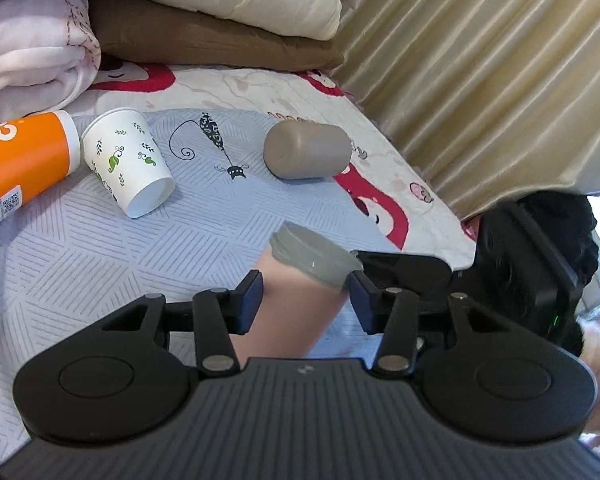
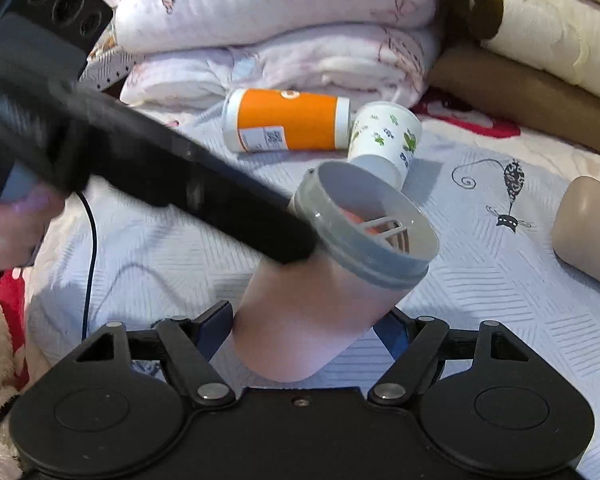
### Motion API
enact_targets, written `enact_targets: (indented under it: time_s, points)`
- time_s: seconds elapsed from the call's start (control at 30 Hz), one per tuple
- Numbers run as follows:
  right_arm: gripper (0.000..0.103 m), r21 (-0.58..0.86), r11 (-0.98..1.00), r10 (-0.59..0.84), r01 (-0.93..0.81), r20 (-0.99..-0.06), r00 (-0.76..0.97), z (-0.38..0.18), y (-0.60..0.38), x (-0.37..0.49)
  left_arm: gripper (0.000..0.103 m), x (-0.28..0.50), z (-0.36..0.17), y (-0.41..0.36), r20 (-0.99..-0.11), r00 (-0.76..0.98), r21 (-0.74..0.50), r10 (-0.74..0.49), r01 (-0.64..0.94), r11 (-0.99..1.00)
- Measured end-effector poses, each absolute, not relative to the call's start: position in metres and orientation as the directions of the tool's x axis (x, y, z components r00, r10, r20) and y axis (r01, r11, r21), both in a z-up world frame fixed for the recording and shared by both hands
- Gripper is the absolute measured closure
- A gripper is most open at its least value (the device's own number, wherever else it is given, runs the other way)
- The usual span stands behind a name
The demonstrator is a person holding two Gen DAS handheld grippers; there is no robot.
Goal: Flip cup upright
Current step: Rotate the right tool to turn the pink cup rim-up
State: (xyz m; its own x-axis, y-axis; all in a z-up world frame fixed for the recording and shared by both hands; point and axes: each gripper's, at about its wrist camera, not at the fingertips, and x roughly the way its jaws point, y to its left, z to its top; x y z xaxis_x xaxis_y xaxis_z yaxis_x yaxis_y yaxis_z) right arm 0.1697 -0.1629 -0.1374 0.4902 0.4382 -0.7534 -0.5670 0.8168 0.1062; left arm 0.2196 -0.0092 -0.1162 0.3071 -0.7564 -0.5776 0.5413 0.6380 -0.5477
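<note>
A pink cup with a grey rim is held tilted above the bed, mouth up and away. My left gripper has its pads on both sides of the cup, just under the rim. My right gripper is shut on the same cup's lower body; its grey mouth shows a strainer inside. The left gripper's black arm crosses the right wrist view and touches the cup's rim.
On the quilted bed lie an orange canister, a white paper cup with green leaves and a beige cup, all on their sides. Folded blankets are stacked behind. A curtain hangs at right.
</note>
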Motion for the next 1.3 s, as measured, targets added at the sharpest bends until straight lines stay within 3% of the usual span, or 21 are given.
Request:
enact_targets:
  time_s: [0.37,0.5,0.7,1.3]
  points:
    - [0.028,-0.08,0.817,0.356,-0.57,-0.709,0.609,-0.134,-0.151,0.162,0.057,0.208,-0.117,-0.005,-0.553,0.335,-0.495,-0.763,0.604,0.624]
    - [0.029,-0.165,0.787,0.327,-0.594,-0.705,0.629,-0.132,-0.145,0.168,0.057,0.212,-0.124,0.006,-0.518,0.339,-0.53,-0.785,0.594,0.606]
    - [0.029,-0.186,0.756,0.341,-0.627,-0.707,0.62,-0.133,-0.137,0.186,0.054,0.217,-0.134,0.021,-0.479,0.351,-0.538,-0.805,0.607,0.585]
    - [0.031,-0.286,0.729,0.345,-0.622,-0.631,0.694,-0.147,-0.134,0.163,0.052,0.212,-0.15,0.006,-0.546,0.397,-0.431,-0.738,0.622,0.653]
